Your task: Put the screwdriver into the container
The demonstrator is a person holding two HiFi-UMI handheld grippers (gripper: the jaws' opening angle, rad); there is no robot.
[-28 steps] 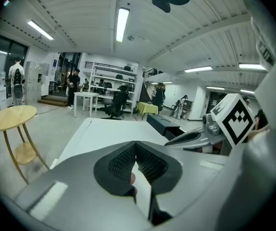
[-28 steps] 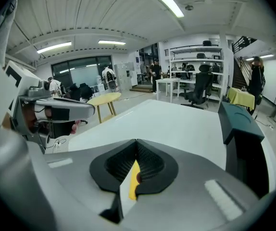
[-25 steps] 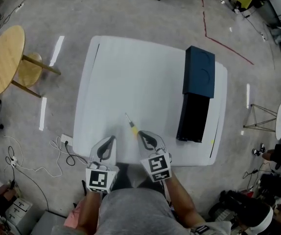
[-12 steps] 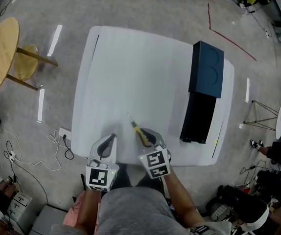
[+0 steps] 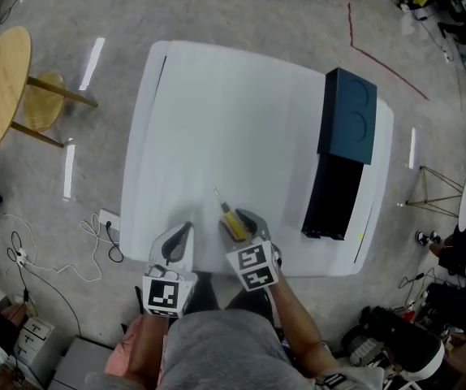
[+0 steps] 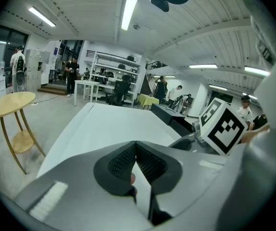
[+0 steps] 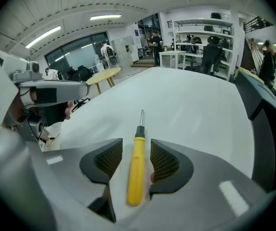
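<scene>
A screwdriver point(image 5: 233, 223) with a yellow handle and a thin metal shaft lies near the front edge of the white table point(image 5: 217, 112). My right gripper point(image 5: 244, 224) is lowered over it. In the right gripper view the handle point(image 7: 134, 172) lies between the two pads point(image 7: 163, 160) with a gap on each side; the jaws have just been opening and stand open. The left gripper point(image 5: 179, 236) hovers at the table's front edge, left of the screwdriver, with its pads point(image 6: 146, 160) meeting at the tips and nothing held. The dark blue container point(image 5: 336, 193) lies at the table's right, its open part nearer me.
The container's shut blue half point(image 5: 348, 117) fills the far right of the table. A round wooden side table point(image 5: 2, 86) stands on the floor to the left. Cables and a socket strip point(image 5: 108, 223) lie by the table's front left corner. A tripod point(image 5: 437, 193) stands to the right.
The right gripper has come down over the screwdriver and its jaws have opened around the yellow handle. The left gripper has sunk slightly and stays shut.
</scene>
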